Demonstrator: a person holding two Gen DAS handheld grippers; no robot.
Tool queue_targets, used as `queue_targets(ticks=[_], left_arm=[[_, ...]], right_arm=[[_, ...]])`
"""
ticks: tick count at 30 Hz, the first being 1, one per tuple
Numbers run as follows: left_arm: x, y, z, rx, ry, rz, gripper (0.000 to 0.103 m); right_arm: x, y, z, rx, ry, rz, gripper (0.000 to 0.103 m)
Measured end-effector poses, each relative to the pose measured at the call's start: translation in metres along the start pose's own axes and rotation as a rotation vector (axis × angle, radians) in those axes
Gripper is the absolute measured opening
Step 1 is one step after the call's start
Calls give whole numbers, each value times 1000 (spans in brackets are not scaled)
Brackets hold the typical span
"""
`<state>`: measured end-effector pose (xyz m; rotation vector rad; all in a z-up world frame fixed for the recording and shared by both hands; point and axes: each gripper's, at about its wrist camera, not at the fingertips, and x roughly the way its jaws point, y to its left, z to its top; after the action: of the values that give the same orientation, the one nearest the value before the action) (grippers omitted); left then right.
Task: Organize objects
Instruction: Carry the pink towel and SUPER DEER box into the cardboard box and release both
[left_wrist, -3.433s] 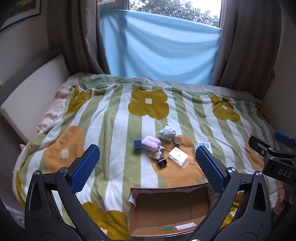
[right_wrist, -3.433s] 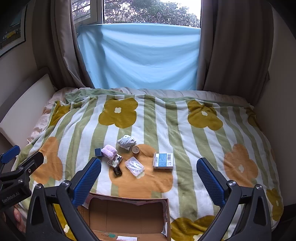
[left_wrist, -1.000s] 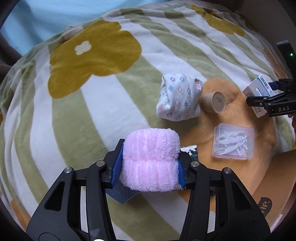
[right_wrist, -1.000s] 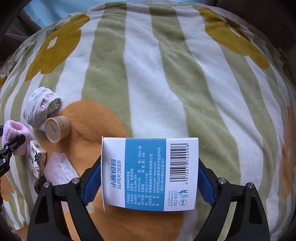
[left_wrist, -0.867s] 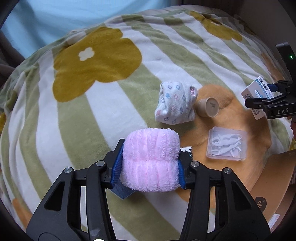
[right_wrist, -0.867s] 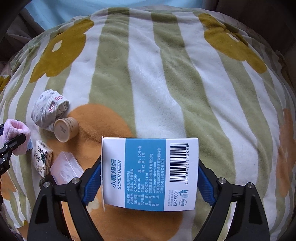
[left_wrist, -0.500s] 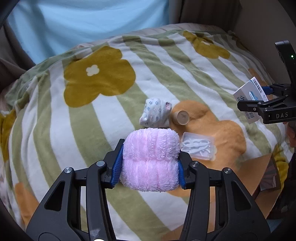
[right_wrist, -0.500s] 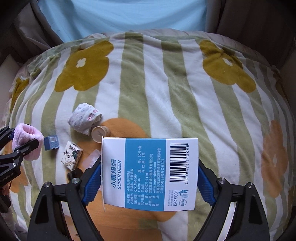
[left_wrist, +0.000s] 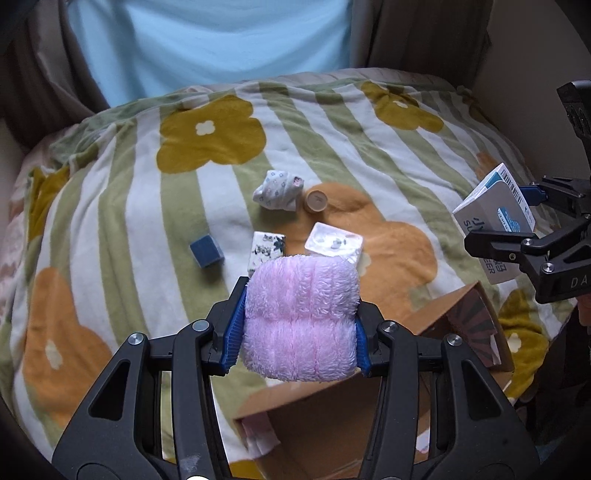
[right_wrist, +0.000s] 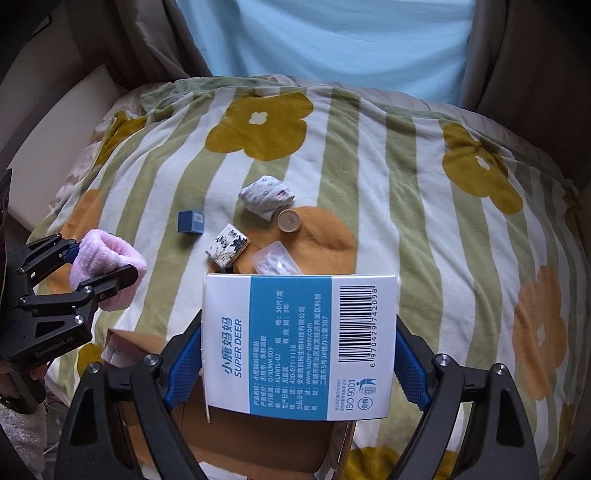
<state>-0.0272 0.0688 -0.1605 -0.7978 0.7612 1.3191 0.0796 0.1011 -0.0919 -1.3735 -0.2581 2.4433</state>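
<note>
My left gripper (left_wrist: 297, 332) is shut on a pink fluffy roll (left_wrist: 301, 317) and holds it above the near edge of an open cardboard box (left_wrist: 332, 435). My right gripper (right_wrist: 297, 354) is shut on a white and blue box (right_wrist: 301, 343), also held over the cardboard box (right_wrist: 229, 435). On the blanket lie a patterned sock bundle (left_wrist: 277, 191), a small round tan jar (left_wrist: 316, 201), a clear plastic case (left_wrist: 334, 245), a floral packet (left_wrist: 267, 251) and a small blue box (left_wrist: 206, 251).
The striped flower blanket (left_wrist: 147, 206) covers the bed. A blue cloth (left_wrist: 207, 44) and curtains hang behind it. A white cushion (right_wrist: 55, 122) runs along the left side. The right gripper shows at the right of the left wrist view (left_wrist: 517, 236).
Both grippers have pulled back and up from the blanket with their objects. The cardboard box has come into view below them.
</note>
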Motion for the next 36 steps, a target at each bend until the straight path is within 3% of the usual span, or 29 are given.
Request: queue_targets(ticks=[7,20,23,36], left_arm=[[-10,-16,-57,-91,52,16,44],[18,-35,-150,-238,189,28,44],[29,-42,-161,-234,205,27,44],[42,-50,-165,-195,205,38,44]], right_arm=[[-7,11,-45,-3,45,36,86],[25,31,-123,31,132,81,86],[38,37,-138,16,150,72,86],[57,37,-143,46,132,80,86]])
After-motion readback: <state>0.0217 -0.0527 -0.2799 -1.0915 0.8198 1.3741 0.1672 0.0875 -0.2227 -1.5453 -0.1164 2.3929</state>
